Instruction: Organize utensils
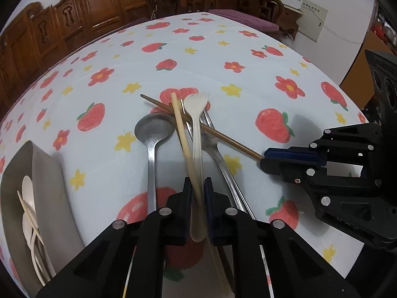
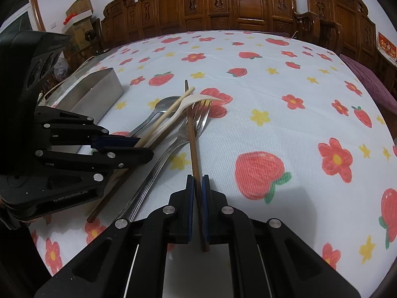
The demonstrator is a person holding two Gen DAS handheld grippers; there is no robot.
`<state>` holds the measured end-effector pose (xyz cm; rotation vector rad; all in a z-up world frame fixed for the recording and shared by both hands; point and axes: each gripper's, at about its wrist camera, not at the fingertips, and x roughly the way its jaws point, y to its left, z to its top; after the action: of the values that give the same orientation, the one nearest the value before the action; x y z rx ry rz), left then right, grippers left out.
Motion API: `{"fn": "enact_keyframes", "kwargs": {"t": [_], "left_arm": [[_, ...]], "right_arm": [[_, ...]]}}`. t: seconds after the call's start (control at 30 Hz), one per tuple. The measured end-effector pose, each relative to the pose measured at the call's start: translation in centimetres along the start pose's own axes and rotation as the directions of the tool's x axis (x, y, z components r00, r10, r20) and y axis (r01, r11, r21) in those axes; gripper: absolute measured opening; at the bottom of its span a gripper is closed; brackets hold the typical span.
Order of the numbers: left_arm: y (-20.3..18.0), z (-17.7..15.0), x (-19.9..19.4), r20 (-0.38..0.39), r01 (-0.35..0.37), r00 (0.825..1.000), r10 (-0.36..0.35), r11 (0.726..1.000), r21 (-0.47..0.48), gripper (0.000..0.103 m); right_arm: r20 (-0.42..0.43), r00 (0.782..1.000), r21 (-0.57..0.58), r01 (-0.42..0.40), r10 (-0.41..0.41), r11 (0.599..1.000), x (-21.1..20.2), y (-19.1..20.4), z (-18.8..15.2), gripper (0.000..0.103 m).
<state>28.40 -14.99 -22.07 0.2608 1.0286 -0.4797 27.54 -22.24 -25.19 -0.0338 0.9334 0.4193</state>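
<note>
From the left wrist, we see our left gripper closed on the pale chopstick and the white plastic fork, both running straight away from the fingers over the strawberry tablecloth. A metal spoon lies just left of them; the steel tray, holding pale utensils, sits further left, on this hand's side. From the right wrist, we see our right gripper clamped on a dark brown chopstick, its length pointing away across a metal fork. The tray lies far left, beyond the other hand.
</note>
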Motion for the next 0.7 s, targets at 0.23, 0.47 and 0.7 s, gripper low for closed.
{"fn": "enact_keyframes", "kwargs": {"t": [0.23,0.47,0.7], "left_arm": [[0.5,0.1,-0.7,0.013,-0.004,1.000,0.005,1.000,-0.024,0.010],[1.0,-0.4,-0.5,-0.003,-0.024,1.000,0.024,0.999,-0.041,0.010],[1.6,-1.1,-0.9,0.004,-0.013,1.000,0.014,0.997,-0.076,0.010]], "right_arm": [[0.001,1.000,-0.004,0.004,-0.004,1.000,0.0,0.0,0.0,0.008],[0.002,1.000,-0.012,0.011,-0.011,1.000,-0.1,0.1,0.0,0.008],[0.002,1.000,-0.012,0.011,-0.011,1.000,-0.1,0.1,0.0,0.008]]}}
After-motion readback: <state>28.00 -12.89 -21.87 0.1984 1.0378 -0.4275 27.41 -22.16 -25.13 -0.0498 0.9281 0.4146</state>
